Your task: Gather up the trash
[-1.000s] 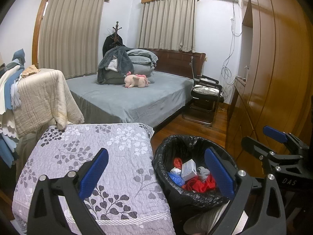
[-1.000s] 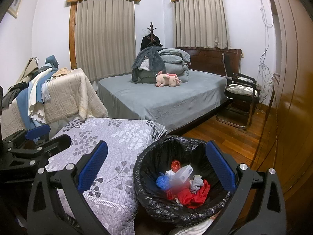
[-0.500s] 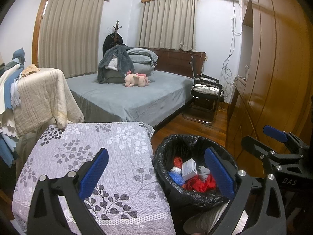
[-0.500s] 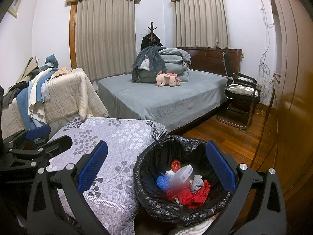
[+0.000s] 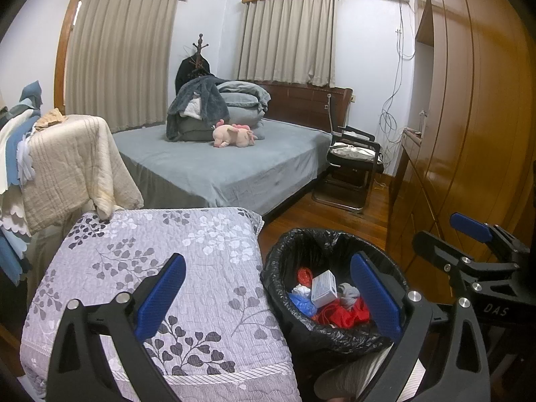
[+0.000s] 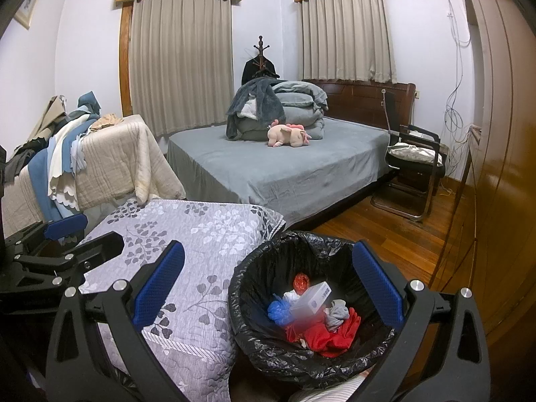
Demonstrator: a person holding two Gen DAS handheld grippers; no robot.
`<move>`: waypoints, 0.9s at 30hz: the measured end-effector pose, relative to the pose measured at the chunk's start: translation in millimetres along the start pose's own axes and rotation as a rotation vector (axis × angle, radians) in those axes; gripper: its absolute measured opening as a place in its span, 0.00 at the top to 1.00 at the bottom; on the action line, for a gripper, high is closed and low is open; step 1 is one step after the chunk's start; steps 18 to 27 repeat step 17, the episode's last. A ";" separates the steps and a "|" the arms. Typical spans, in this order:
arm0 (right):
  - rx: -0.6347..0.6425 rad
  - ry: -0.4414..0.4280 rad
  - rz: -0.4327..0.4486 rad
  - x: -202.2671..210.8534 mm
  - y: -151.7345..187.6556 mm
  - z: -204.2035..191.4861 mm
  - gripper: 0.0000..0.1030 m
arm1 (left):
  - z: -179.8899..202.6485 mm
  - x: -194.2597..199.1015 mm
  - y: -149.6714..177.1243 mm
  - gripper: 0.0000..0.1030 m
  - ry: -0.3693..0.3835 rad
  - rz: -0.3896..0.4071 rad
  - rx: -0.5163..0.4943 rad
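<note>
Above the black-lined bin (image 5: 330, 301) at six o'clock, left tool (image 5: 268, 294) and right tool (image 6: 268, 293) both hang wide open, empty; trash (image 6: 315, 318) sits inside.

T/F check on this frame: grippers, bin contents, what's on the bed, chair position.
1. Both the left gripper and the right gripper are open and hold nothing. True.
2. The trash bin is empty. False: it holds a white box, red, blue and grey scraps.
3. A pink plush toy lies on the grey bed. True.
4. The chair stands on the bed. False: it stands on the floor beside it.
</note>
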State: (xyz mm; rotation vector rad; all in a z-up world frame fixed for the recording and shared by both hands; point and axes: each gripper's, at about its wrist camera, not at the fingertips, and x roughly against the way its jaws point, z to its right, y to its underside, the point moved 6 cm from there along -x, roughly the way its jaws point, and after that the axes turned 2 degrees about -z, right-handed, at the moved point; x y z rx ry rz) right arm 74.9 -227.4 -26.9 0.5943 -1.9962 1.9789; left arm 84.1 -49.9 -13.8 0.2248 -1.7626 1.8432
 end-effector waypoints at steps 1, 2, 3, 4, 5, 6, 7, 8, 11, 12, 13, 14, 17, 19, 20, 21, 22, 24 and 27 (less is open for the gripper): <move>0.000 0.001 0.000 0.1 0.1 -0.2 0.05 | -0.9 1.0 -0.2 0.06 0.002 0.000 0.000; -0.001 0.001 0.000 0.2 0.3 -0.4 0.05 | -0.7 1.0 -0.2 0.06 0.001 0.000 0.000; -0.001 0.000 -0.001 -0.2 -0.1 0.1 0.05 | -0.3 0.7 -0.2 0.06 -0.001 0.000 0.000; -0.001 0.000 0.000 -0.3 -0.3 0.5 0.05 | -0.6 1.1 -0.4 0.06 0.001 0.001 0.000; -0.002 0.000 0.000 0.4 0.4 -0.5 0.05 | -0.5 0.9 -0.5 0.06 0.001 0.000 0.000; -0.001 0.000 0.000 -0.2 -0.2 0.2 0.05 | -0.2 0.5 -0.4 0.06 -0.001 -0.001 -0.001; -0.001 0.000 -0.001 -0.1 0.1 0.0 0.05 | -0.4 0.6 -0.3 0.06 -0.002 -0.002 -0.001; -0.001 -0.001 -0.002 0.1 0.2 -0.3 0.05 | 0.4 -0.3 -0.2 0.06 -0.001 -0.001 0.000; -0.001 0.000 -0.001 -0.5 -0.6 0.7 0.05 | 0.2 -0.1 -0.2 0.06 -0.002 -0.002 -0.002; -0.001 -0.001 -0.001 -0.2 -0.5 0.3 0.05 | -0.1 0.2 -0.2 0.06 -0.002 -0.002 -0.002; -0.001 -0.001 -0.001 -0.5 -0.8 0.7 0.05 | 0.4 -0.4 -0.2 0.06 -0.002 -0.002 -0.001; 0.000 0.000 -0.001 -0.6 -0.8 0.8 0.05 | 0.6 -0.5 -0.3 0.06 -0.001 -0.002 -0.001; 0.000 -0.001 -0.002 -0.6 -1.0 0.8 0.05 | 0.4 -0.2 -0.6 0.06 -0.002 -0.002 -0.001; 0.000 -0.001 -0.002 -0.6 -1.0 0.8 0.05 | 0.4 -0.2 -0.6 0.06 -0.002 -0.002 -0.001; 0.000 -0.001 -0.002 -0.6 -1.0 0.8 0.05 | 0.4 -0.2 -0.6 0.06 -0.002 -0.002 -0.001; 0.000 -0.001 -0.002 -0.6 -1.0 0.8 0.05 | 0.4 -0.2 -0.6 0.06 -0.002 -0.002 -0.001; 0.000 -0.001 -0.002 -0.6 -1.0 0.8 0.05 | 0.4 -0.2 -0.6 0.06 -0.002 -0.002 -0.001; 0.000 -0.001 -0.002 -0.6 -1.0 0.8 0.05 | 0.4 -0.2 -0.6 0.06 -0.002 -0.002 -0.001; 0.000 -0.001 -0.002 -0.6 -1.0 0.8 0.05 | 0.4 -0.2 -0.6 0.06 -0.002 -0.002 -0.001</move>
